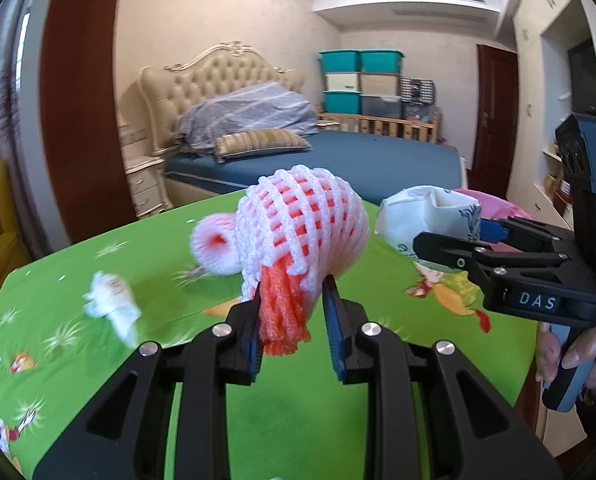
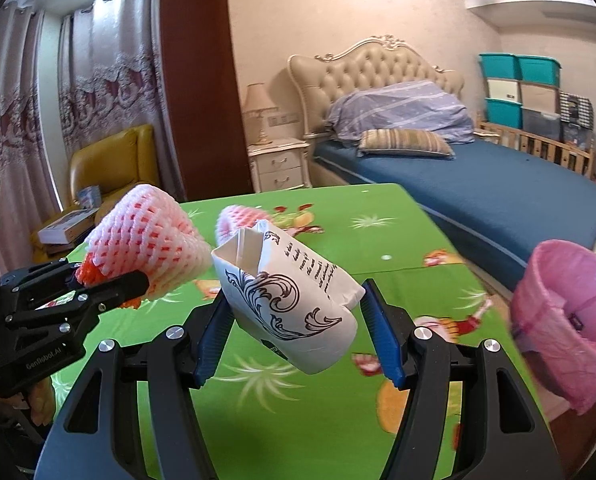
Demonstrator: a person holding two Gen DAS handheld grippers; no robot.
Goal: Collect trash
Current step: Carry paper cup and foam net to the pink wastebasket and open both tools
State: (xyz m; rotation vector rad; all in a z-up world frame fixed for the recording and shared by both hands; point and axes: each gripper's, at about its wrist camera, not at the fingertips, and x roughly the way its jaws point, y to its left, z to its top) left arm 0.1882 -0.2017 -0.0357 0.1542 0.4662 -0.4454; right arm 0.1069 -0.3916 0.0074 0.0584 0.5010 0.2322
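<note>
Table [image 2: 378, 208]: covered by a green cartoon-print cloth, it lies below and ahead of both grippers.

Bin [image 2: 562, 320]: lined with a pink bag, it stands to the right of the right gripper, beside the table's right edge, mouth facing up.

Paper cup [image 2: 294, 304]: crushed, white with black scrollwork. The right gripper [image 2: 294, 320] clamps it between its blue pads, clear of the table. The cup's long axis runs up and away from the jaws, tilted left, open mouth farthest from the gripper.

Foam fruit net [image 1: 302, 236]: white over orange. The left gripper [image 1: 296, 316] is closed on its bunched orange end. The net's long axis points up and forward from the jaws, with the wide white end leading.

Second foam net [image 1: 214, 244]: lies on the table beyond the left gripper, open end towards it.

Crumpled tissue [image 1: 112, 304]: lies on the table left of the left gripper.
</note>
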